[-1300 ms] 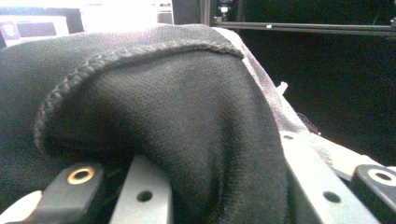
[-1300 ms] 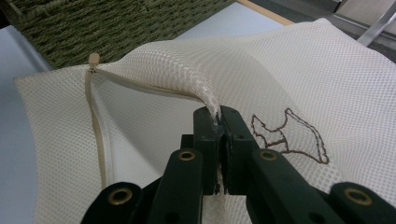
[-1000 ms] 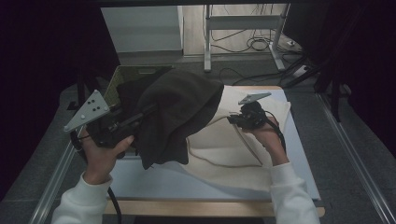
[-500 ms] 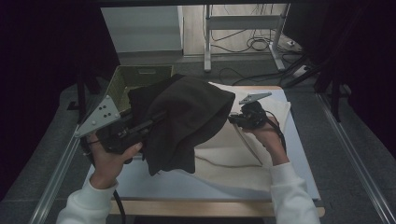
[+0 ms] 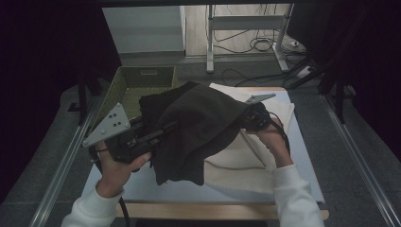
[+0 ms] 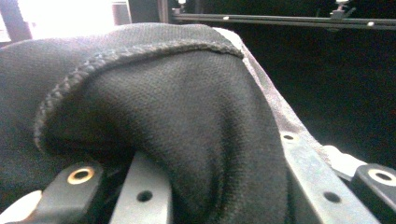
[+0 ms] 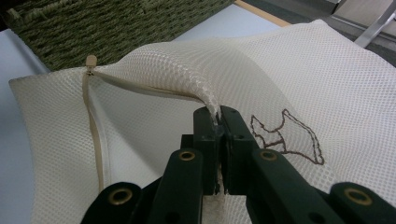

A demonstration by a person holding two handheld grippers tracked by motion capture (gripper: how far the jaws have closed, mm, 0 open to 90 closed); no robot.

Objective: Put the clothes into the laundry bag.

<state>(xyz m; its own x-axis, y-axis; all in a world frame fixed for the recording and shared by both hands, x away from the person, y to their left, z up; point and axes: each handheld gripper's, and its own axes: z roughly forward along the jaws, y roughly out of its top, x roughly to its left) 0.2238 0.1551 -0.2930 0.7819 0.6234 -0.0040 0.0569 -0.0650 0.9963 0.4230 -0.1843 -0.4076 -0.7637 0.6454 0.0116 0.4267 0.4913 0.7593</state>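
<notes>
A dark garment [image 5: 198, 127] hangs from my left gripper [image 5: 158, 131], which is shut on a bunch of it at table's left centre; the cloth drapes over the jaws and hides their tips. In the left gripper view the same dark garment [image 6: 187, 116] is wedged between the fingers [image 6: 140, 191]. A cream mesh laundry bag [image 5: 246, 161] lies flat on the table. My right gripper [image 5: 250, 120] is shut on the bag's upper layer beside the zip, lifting it. The right gripper view shows the right gripper [image 7: 218, 116] pinching the mesh bag [image 7: 327, 84] just above a stitched brown emblem.
A green woven basket [image 5: 142, 80] stands at the table's back left, also seen as the basket [image 7: 116, 28] beyond the bag. The pale table top [image 5: 302, 156] ends at a wooden front edge. Metal rails run along both sides; cables lie on the floor behind.
My left hand has carried the dark garment to the right and nearer the front, so it now hangs further over the mesh bag. The right gripper has stayed put, still pinching the bag.
</notes>
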